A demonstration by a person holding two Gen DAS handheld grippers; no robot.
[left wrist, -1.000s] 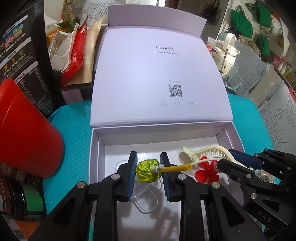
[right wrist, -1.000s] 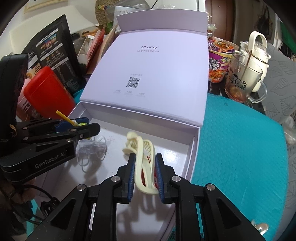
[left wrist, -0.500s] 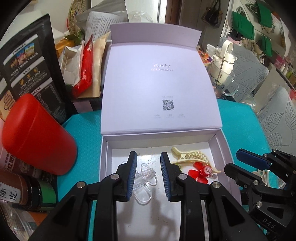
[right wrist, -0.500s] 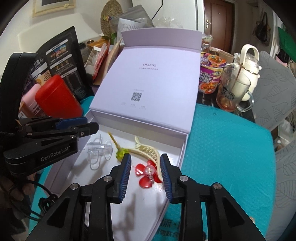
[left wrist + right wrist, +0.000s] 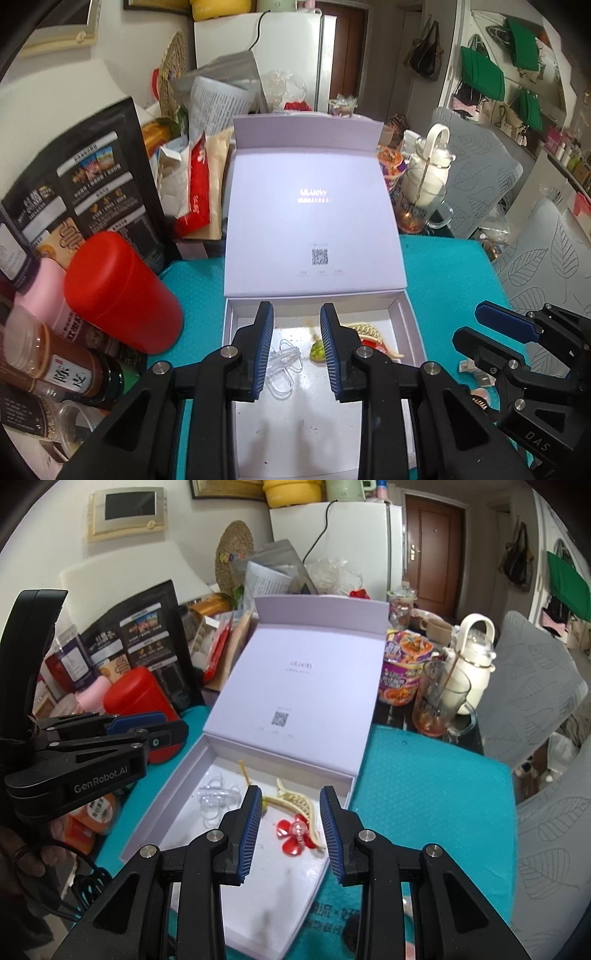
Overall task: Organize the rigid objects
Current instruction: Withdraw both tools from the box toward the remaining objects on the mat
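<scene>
While both tools are hanging above the white box (image 5: 173, 797), the left gripper (image 5: 297, 347) and the right gripper (image 5: 290, 830) are standing with fingers spread, holding nothing. Lying in the box, at centre frame in the right wrist view, are a clear clip (image 5: 216, 797), a green lollipop (image 5: 317, 350) with its yellow stick, a cream hair claw (image 5: 299, 805) and a red flower clip (image 5: 293, 836) touching the claw. A red cup (image 5: 118, 291) is sitting at left on the teal mat (image 5: 436, 797).

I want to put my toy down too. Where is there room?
Inside the white box, the near half is bare; the clear clip, lollipop, cream clip and red flower clip crowd the far end. The teal mat right of the box is bare.
</scene>
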